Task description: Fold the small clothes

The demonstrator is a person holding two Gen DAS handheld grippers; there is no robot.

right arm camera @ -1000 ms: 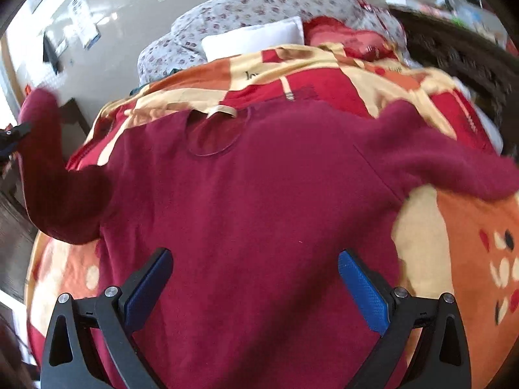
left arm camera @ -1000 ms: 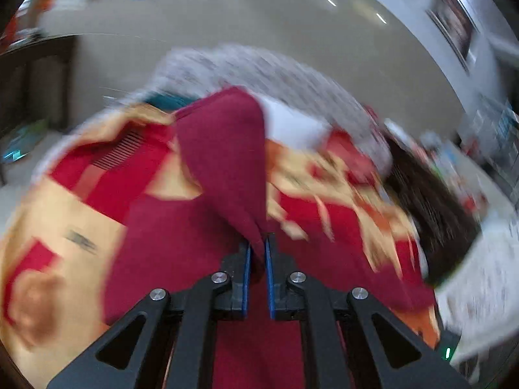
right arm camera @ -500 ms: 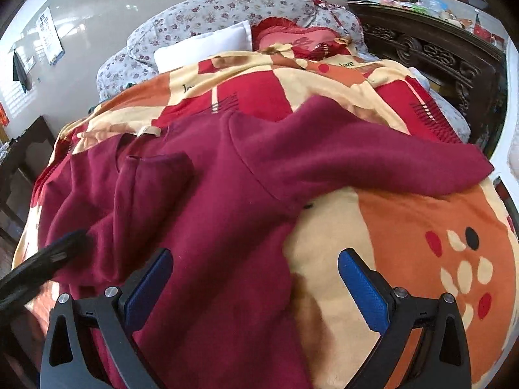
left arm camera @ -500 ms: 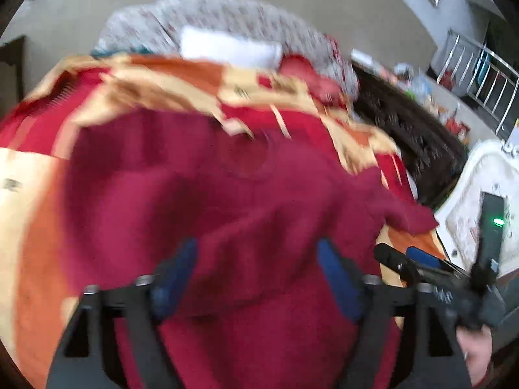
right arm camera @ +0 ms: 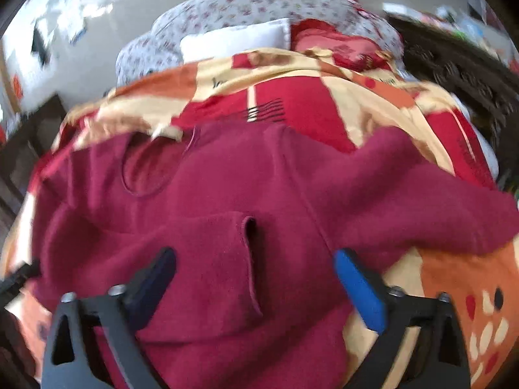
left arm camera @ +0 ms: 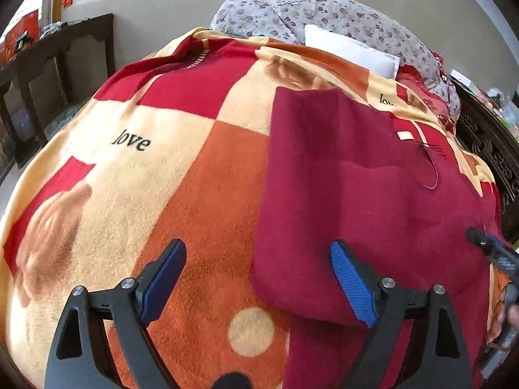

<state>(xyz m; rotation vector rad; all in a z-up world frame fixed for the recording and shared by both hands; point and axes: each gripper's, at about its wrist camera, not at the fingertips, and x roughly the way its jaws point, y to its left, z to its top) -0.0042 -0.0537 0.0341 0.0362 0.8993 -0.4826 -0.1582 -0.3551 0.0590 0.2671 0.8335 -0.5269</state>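
Maroon sweater (left arm camera: 356, 194) lies at 3 o'clock on blanket (left arm camera: 146, 168); left hand-held gripper (left arm camera: 259, 288) just opened wide, empty; right hand-held gripper (right arm camera: 256, 291) closing, half-open over sleeve cuff (right arm camera: 249, 259), not gripping.

The right wrist view is motion-blurred. The dark red knitted sweater (right arm camera: 211, 233) runs off its bottom edge, and its sleeve (right arm camera: 438, 207) off the right. The right gripper (left arm camera: 496, 256) is cut by the left wrist view's edge.

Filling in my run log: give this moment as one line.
phase: sleeve folded | dark red knit sweater on patchwork blanket | left hand-held gripper: open, empty | right hand-held gripper: closing over sweater
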